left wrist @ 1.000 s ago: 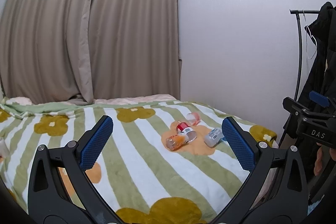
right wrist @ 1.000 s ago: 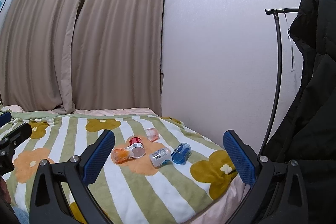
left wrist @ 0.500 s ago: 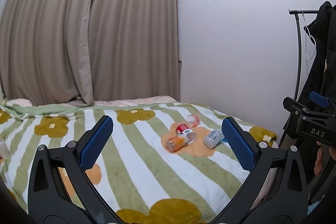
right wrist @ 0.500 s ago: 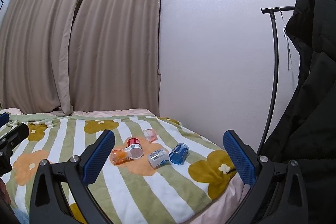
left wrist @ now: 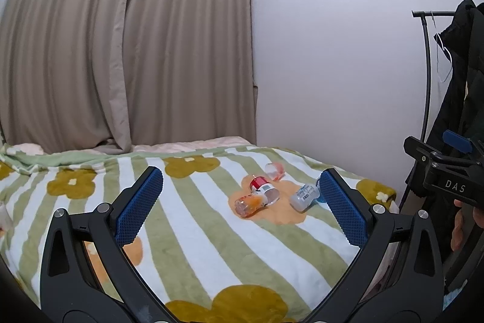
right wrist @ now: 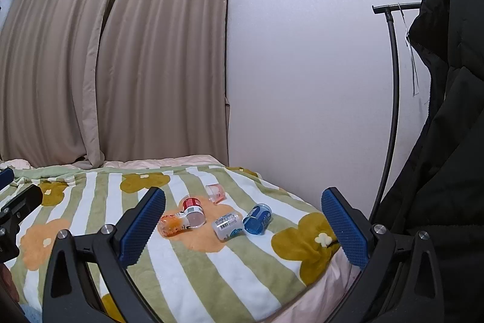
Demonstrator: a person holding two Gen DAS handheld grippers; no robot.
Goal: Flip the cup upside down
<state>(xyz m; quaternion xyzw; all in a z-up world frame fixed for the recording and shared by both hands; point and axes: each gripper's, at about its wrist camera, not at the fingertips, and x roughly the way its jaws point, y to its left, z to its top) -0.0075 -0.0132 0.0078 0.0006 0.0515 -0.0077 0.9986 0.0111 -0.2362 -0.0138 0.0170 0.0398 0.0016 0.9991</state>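
Five cups lie on their sides in a cluster on the bed, near its right edge. Curtains hang behind the bed, with the wall at right. A coat on a rack stands right of the bed.

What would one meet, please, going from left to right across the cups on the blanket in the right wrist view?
Orange cup → red cup → pink cup → clear labelled cup → blue cup.
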